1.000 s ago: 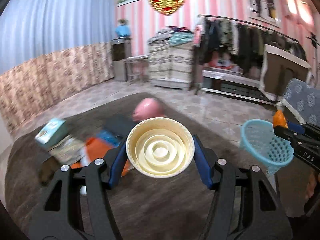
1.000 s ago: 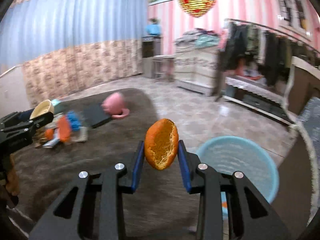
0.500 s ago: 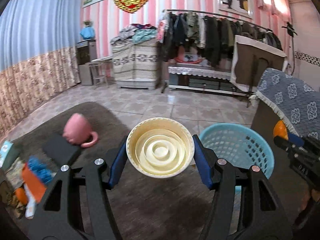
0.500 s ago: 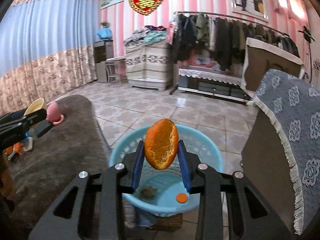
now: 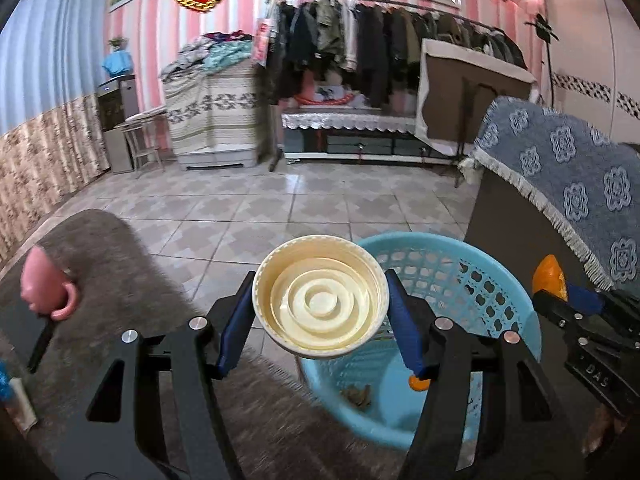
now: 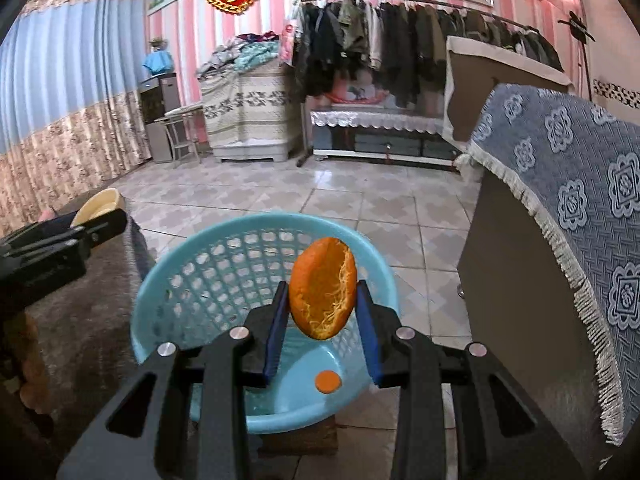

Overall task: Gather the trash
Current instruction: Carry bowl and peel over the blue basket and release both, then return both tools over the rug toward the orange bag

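Note:
My left gripper (image 5: 320,312) is shut on a cream plastic cup (image 5: 321,298), its ringed bottom facing the camera, held over the left rim of the light blue basket (image 5: 492,280). My right gripper (image 6: 323,304) is shut on an orange peel (image 6: 323,288) and hangs above the same basket (image 6: 192,280). A small orange scrap (image 6: 327,381) and a brownish scrap (image 5: 356,394) lie on the basket floor. In the right wrist view the left gripper (image 6: 104,220) with its cup comes in from the left. In the left wrist view the right gripper (image 5: 560,292) with the peel shows at the right.
A brown table surface (image 5: 120,280) with a pink cup (image 5: 44,290) lies left of the basket. A cabinet under a blue patterned cloth (image 6: 568,184) stands close on the right. Tiled floor (image 6: 320,192) stretches behind, with a clothes rack (image 6: 400,40) at the far wall.
Both grippers swung right from over the table to the blue basket and dipped lower. The basket grew large in both views. The cup and the peel stayed gripped.

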The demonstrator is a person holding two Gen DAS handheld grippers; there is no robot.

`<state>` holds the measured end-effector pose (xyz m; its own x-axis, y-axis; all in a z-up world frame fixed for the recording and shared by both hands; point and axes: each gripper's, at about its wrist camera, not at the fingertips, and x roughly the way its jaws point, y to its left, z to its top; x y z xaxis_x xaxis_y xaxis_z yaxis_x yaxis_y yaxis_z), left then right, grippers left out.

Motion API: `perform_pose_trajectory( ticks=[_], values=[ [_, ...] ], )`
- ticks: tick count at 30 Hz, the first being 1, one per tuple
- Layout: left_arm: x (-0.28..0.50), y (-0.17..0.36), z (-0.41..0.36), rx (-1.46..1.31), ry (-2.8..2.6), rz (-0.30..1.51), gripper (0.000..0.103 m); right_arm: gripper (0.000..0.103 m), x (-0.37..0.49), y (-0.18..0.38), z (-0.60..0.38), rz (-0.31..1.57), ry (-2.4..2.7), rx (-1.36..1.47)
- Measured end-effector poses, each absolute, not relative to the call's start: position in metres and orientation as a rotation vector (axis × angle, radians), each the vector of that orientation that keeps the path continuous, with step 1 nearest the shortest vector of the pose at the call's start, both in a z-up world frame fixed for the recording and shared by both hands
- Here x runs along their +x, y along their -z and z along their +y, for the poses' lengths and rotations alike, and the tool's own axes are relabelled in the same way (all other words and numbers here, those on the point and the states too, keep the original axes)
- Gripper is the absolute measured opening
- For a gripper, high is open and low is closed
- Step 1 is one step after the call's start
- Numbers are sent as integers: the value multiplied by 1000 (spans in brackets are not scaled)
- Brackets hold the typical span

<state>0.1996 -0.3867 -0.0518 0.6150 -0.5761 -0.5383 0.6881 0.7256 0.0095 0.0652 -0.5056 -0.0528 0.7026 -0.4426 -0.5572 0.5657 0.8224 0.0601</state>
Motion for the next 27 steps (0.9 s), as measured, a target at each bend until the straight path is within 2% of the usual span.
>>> perform_pose_trajectory(
  ticks=[5, 7, 9, 17, 21, 22, 24, 25, 27],
  values=[
    [214, 70, -415, 227, 780, 583, 61, 34, 68, 61, -513, 565, 576, 251],
    [220, 74, -419, 222, 786, 601, 67, 34, 71, 62, -512, 568, 573, 252],
    [226, 74, -417, 210, 765, 609, 81, 34, 75, 63, -510, 572, 569, 245],
    [237, 56, -376, 214, 620, 527, 93, 34, 98, 68, -502, 588, 535, 249],
    [236, 46, -350, 199, 564, 500, 96, 36, 113, 69, -494, 598, 522, 247],
    [236, 44, -343, 193, 551, 496, 96, 40, 116, 69, -493, 599, 522, 249],
    [232, 40, -327, 179, 534, 497, 97, 58, 119, 69, -490, 595, 524, 248],
    [231, 39, -322, 177, 525, 499, 97, 71, 120, 68, -487, 587, 523, 250],
    [229, 37, -311, 170, 508, 500, 97, 73, 119, 66, -484, 581, 516, 251]
  ],
)
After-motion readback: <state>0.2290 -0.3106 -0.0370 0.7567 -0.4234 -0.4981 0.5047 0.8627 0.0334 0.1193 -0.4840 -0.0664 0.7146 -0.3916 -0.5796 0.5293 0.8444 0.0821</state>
